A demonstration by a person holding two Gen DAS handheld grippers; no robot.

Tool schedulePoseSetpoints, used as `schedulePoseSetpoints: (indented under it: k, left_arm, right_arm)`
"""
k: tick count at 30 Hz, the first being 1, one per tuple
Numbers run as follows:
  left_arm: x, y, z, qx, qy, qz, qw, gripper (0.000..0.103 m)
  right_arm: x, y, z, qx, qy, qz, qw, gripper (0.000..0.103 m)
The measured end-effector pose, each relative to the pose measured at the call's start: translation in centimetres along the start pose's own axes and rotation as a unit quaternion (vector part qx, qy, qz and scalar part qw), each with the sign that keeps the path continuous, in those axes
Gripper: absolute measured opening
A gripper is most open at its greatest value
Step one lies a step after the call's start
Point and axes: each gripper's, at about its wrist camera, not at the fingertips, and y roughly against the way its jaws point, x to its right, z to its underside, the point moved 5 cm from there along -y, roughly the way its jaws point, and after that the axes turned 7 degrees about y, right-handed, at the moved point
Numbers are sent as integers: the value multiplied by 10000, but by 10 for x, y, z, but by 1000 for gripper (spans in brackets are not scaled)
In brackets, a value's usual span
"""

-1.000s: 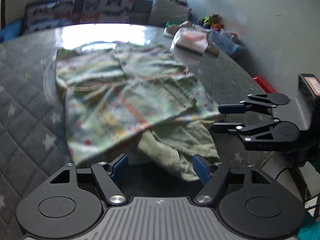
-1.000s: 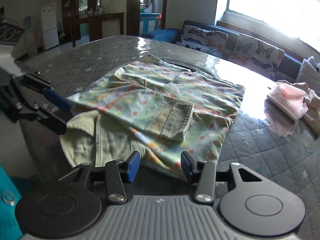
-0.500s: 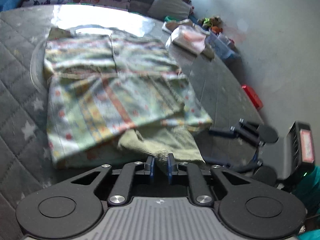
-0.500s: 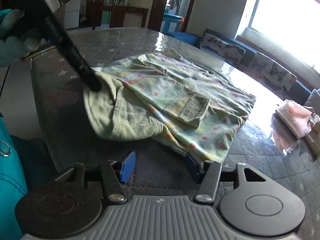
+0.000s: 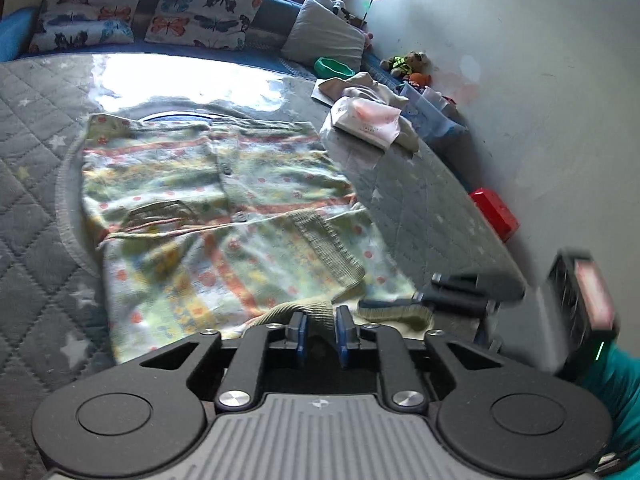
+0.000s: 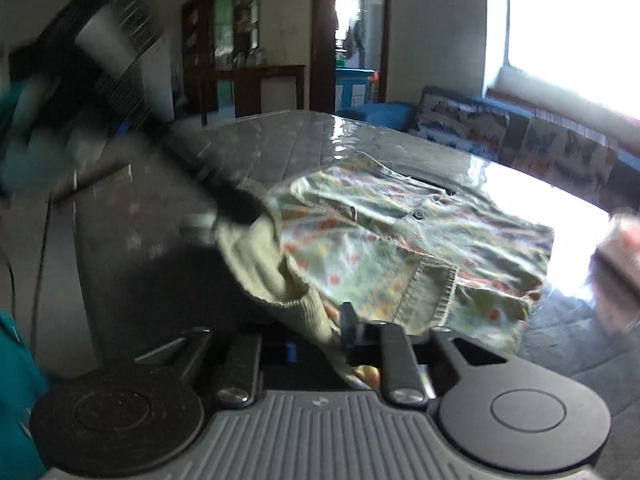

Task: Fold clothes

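Note:
A green patterned shirt (image 5: 224,208) with stripes, dots and a corduroy pocket lies partly folded on the grey quilted table (image 5: 36,208). It also shows in the right wrist view (image 6: 400,248). My left gripper (image 5: 319,330) is shut on the shirt's plain green corduroy edge at the near side. My right gripper (image 6: 320,344) is shut on the same corduroy edge (image 6: 276,280), a little to the side. The right gripper shows in the left wrist view (image 5: 400,304), and the left gripper shows blurred in the right wrist view (image 6: 236,208). The edge is lifted off the table.
A pile of pink and white folded clothes (image 5: 368,120) sits at the table's far right corner. A sofa with butterfly cushions (image 5: 192,12) runs along the far side. A red box (image 5: 494,212) lies by the wall on the right.
My right gripper has moved in and shut on the corduroy edge. Both grippers have lifted that edge. My left gripper stayed shut.

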Motion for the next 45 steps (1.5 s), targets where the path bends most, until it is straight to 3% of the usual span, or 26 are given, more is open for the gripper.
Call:
schedulePoseSetpoints:
  k: [2,4,9,11,17,22,23,25,26,28,30,40,45]
  left_arm:
    - [-6,9,6,93,-49,-90,9999,29]
    - [-13,19,12,210,-91,-191,9996,47]
    - [-20,36,31,528,-634,-694,9942,60]
    - [-20,34,37,556,-875,-892,9906,60]
    - [-14,13,45,735,-1924,-1492,9671,60]
    - [-12,-7,54,698,-2746,-1875,9405,60]
    - [-13,-10,55,693,-2876,-1939,9354,60]
    - [-15,-14,57,650,-3070,-2012,9279,43]
    - [-16,-16,58,629,-3128,-2022,9259,39]
    - [-19,-16,59,631,-3236,-2038,9218,21]
    - [-22,-14,58,679,-3290,-2053,9192,14]
    - [-4,30,66,965,-3494,-1687,9166,8]
    - [16,66,86,919,-3536,-1267,9222,8]
  right_arm:
    - [9,1,-7,58,-314,-142,9994,13]
    - [16,3,-12,71,-494,-243,9985,13]
    - [28,5,-18,38,-920,-328,9952,12]
    - [33,6,-20,53,-1111,-367,9931,12]
    - [39,5,-26,59,-1296,-323,9910,12]
    - [42,5,-30,113,-1367,-272,9902,11]
    - [43,5,-30,121,-1384,-262,9900,11]
    - [44,5,-29,151,-1418,-217,9895,9]
    - [44,5,-29,167,-1426,-203,9894,8]
    - [42,7,-27,217,-1424,-167,9894,7]
    - [39,9,-26,278,-1412,-128,9895,5]
    - [18,47,-27,593,-1078,-149,9923,4]
    - [-2,85,-26,585,-910,-335,9936,4]
